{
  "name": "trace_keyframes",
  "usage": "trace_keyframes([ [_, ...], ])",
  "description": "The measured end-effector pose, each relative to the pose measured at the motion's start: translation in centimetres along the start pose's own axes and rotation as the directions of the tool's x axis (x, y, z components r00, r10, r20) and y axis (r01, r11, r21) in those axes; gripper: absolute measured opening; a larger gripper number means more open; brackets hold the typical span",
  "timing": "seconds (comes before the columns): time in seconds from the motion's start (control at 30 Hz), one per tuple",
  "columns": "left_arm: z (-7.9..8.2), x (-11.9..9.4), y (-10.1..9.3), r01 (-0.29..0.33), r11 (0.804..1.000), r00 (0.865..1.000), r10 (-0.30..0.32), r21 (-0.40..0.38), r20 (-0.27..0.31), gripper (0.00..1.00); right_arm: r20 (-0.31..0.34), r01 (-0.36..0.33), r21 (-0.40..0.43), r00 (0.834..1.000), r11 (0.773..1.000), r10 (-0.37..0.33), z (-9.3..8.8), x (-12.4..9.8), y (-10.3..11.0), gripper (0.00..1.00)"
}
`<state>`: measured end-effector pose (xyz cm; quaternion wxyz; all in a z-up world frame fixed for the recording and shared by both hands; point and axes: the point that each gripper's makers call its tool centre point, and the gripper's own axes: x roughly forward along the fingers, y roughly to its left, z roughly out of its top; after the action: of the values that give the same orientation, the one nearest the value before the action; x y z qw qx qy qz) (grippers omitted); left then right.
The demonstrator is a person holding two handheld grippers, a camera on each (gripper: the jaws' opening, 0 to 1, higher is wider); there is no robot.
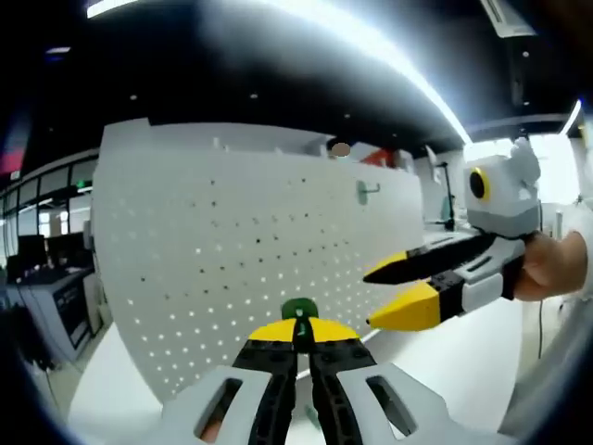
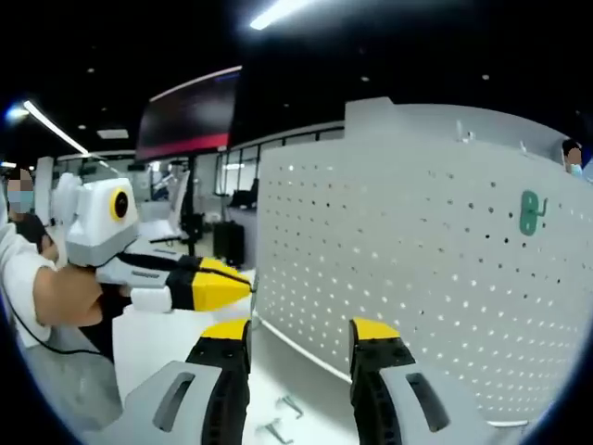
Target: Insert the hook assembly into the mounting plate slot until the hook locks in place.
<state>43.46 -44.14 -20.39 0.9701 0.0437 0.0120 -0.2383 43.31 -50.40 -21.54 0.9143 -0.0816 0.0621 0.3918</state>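
The white perforated mounting plate [image 1: 213, 250] stands upright on the table, just ahead of my left gripper [image 1: 298, 326]. That gripper is shut on a small green hook assembly [image 1: 299, 309], of which only the top shows above the yellow tips. A second green hook [image 1: 366, 192] hangs high on the plate's right side. The right gripper [image 1: 384, 297] comes in from the right with its jaws apart and nothing between them. In the right gripper view the plate [image 2: 417, 269] stands ahead, the mounted green hook [image 2: 528, 211] is at upper right, my right gripper [image 2: 301, 334] is open, and the left gripper [image 2: 243, 283] points at the plate's edge.
The plate stands on a white table [image 1: 463, 362]. Two small metal hooks [image 2: 278, 422] lie loose on it near the right gripper's jaws. Desks with monitors [image 1: 46, 278] are off to the left. A person's hand [image 1: 556, 269] holds the right gripper.
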Motion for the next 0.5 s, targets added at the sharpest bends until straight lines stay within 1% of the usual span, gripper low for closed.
trace_keyframes([
  [0.1, 1.2, 0.6, 0.4, -0.017, 1.0, 1.0, 0.017, 0.01, 0.012, 0.03, -0.006, 0.004, 0.002, 1.0, 1.0, -0.004, -0.2, -0.1, -0.2, 0.42],
  [0.27, 3.3, 1.6, 1.2, -0.046, 0.998, 0.998, 0.045, 0.029, 0.042, 0.03, 0.003, 0.014, 0.005, 1.0, 1.0, -0.014, 0.1, -0.5, -0.6, 0.42],
  [0.5, 6.5, 3.0, 2.6, -0.096, 0.994, 0.992, 0.092, 0.05, 0.088, 0.03, 0.005, 0.015, 0.008, 1.0, 1.0, -0.015, 0.0, -0.6, -0.5, 0.42],
])
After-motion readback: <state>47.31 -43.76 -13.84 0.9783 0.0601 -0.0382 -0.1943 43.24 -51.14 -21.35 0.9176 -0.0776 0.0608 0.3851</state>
